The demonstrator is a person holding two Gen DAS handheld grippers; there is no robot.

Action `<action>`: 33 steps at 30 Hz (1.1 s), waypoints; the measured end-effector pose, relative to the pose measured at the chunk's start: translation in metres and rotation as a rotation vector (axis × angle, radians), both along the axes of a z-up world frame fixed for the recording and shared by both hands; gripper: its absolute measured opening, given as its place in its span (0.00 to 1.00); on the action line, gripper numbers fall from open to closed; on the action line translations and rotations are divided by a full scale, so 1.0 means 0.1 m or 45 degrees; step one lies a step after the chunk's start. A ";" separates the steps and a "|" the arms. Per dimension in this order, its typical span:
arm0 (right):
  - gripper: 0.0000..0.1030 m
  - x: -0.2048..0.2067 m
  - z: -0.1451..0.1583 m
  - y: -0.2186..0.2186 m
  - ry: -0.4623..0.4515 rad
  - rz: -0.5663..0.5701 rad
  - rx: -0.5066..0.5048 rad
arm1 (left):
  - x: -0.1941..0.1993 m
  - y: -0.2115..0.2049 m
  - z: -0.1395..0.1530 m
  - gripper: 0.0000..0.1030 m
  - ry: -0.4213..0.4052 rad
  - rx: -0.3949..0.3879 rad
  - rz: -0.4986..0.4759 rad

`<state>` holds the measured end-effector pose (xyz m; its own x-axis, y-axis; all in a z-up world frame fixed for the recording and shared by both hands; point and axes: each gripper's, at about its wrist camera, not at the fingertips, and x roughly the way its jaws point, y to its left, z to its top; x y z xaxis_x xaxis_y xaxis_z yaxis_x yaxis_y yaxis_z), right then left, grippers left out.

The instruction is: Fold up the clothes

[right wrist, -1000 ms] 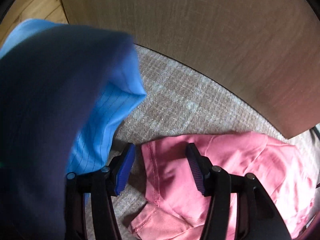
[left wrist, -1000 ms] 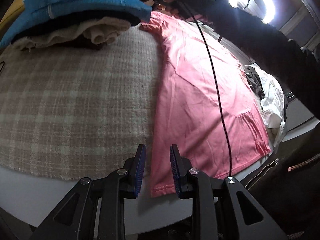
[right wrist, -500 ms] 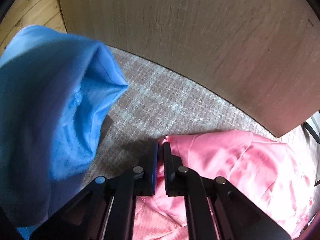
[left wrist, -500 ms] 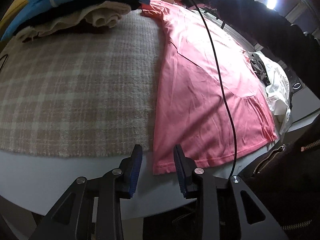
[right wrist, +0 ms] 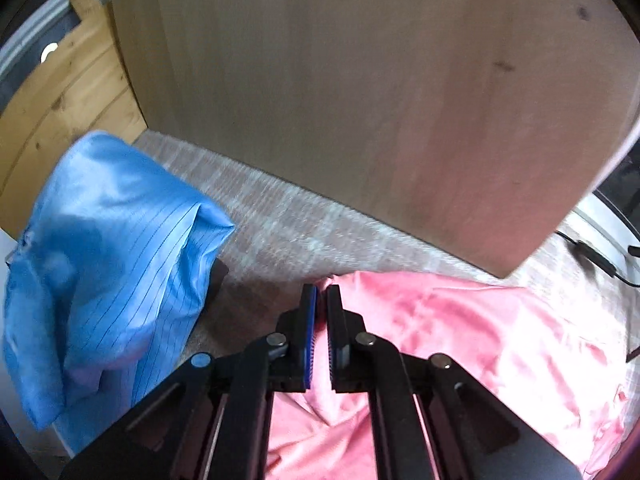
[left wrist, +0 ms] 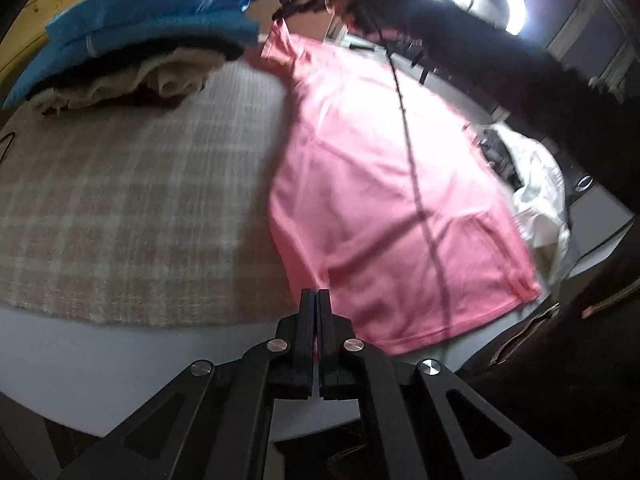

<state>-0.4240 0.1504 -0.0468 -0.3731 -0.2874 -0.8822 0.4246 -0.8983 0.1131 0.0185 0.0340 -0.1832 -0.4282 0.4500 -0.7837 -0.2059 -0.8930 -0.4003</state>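
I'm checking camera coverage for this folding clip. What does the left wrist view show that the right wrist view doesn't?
Only the left wrist view shows the left gripper shut on the pink shirt's near hem, the white clothes and a dark sleeve. Only the right wrist view shows the wooden board and the right gripper shut on the shirt's far corner. Both share the shirt, blue garment and checked blanket.

Two black angular two-finger grippers — left, right — with blue ribbed pads (silver screws at the pivots); dark sleeve, thin black cable.
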 end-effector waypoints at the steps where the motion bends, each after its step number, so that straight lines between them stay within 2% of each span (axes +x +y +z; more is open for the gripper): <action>1: 0.05 -0.04 0.06 0.05 0.014 -0.011 -0.004 | 0.01 0.04 0.04 0.00 0.002 0.018 0.002; 5: 0.05 -0.16 0.26 0.53 0.064 -0.063 -0.027 | 0.10 0.36 0.24 0.00 0.066 0.019 -0.076; 8: 0.05 -0.04 0.32 0.89 0.097 -0.107 -0.012 | 0.15 0.65 0.31 0.00 0.085 0.021 -0.153; 14: 0.05 -0.10 0.16 1.65 0.106 -0.210 0.020 | 0.19 1.42 0.23 0.00 0.072 -0.015 -0.344; 19: 0.05 -0.16 -0.09 2.22 0.052 -0.283 0.009 | 0.20 1.79 0.01 0.00 -0.001 -0.060 -0.419; 24: 0.05 -0.13 -0.31 2.35 0.057 -0.292 0.072 | 0.24 1.91 -0.07 0.00 -0.041 -0.115 -0.448; 29: 0.05 -0.16 -0.29 2.44 0.088 -0.315 0.098 | 0.26 1.98 -0.04 0.00 -0.053 -0.105 -0.449; 32: 0.05 -0.16 -0.22 2.52 0.125 -0.320 0.068 | 0.24 1.99 -0.07 0.00 -0.077 -0.106 -0.439; 33: 0.05 -0.18 -0.24 2.53 0.102 -0.301 0.055 | 0.23 1.99 -0.09 0.00 -0.091 -0.107 -0.437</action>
